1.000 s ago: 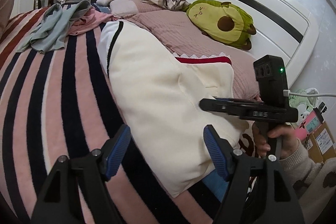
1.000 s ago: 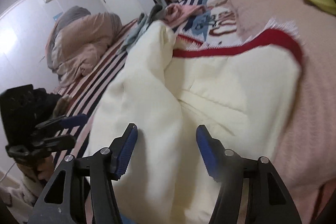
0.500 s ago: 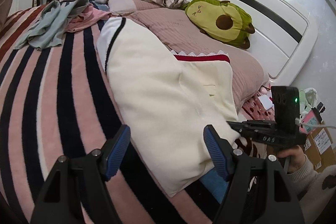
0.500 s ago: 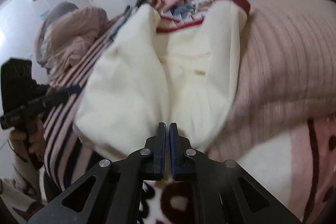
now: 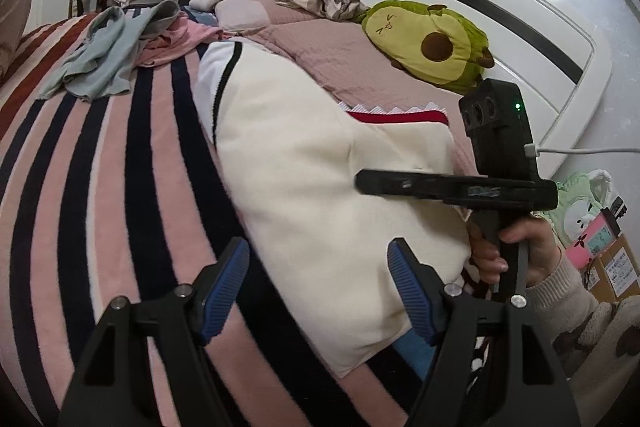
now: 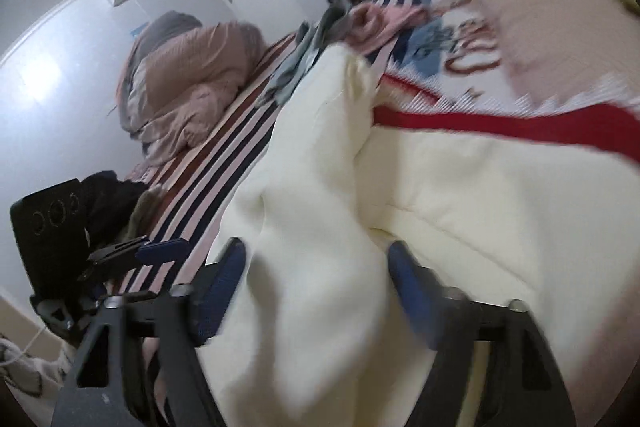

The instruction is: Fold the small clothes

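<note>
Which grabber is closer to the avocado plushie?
The right. In the left wrist view, the right gripper reaches over the cream garment, just below the avocado plushie. The left gripper hangs at the garment's near end, farther back.

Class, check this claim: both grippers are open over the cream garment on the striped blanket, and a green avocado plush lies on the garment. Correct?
Not quite. The avocado plush lies on the pink bedding beside the headboard, apart from the cream garment, as the left wrist view shows. The left gripper and right gripper are indeed open over it, on the striped blanket.
</note>
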{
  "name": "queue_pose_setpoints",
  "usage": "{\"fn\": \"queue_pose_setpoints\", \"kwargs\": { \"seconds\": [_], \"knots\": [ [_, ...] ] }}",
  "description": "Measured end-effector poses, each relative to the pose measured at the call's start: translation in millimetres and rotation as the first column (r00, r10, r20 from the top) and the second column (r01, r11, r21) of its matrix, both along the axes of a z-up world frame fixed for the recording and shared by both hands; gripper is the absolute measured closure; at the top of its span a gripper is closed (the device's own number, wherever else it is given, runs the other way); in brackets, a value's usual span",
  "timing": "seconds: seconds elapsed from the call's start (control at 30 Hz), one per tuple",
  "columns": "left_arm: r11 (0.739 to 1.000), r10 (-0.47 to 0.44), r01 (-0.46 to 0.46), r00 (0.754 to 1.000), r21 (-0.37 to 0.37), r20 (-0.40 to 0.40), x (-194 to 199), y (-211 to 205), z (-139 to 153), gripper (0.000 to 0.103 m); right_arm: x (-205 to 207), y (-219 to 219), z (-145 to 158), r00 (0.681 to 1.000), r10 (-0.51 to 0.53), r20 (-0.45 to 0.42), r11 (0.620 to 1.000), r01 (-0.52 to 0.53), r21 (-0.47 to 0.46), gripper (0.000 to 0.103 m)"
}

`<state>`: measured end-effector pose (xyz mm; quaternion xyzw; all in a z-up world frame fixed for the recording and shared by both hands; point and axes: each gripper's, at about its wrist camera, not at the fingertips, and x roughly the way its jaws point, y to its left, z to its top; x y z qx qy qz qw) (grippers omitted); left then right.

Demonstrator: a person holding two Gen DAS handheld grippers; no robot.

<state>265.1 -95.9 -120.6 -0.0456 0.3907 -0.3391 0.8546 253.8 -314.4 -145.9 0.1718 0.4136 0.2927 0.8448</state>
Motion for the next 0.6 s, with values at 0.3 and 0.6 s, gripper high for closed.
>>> {"fn": "queue_pose_setpoints", "kwargs": {
  "seconds": [0.3, 0.6],
  "knots": [
    [1.0, -0.013, 0.012, 1.0, -0.027, -0.013, 2, -2, -2, 0.035, -52, -13, 4, 0.991, -0.12, 0.06, 0.988, 0.125, -0.095, 0.099],
    [0.999, -0.05, 0.049, 0.998, -0.015, -0.027, 0, -18, -4, 0.035, -62, -23, -7, 0.981, -0.196, 0.001, 0.971, 0.194, -0.143, 0.079]
  ]
}}
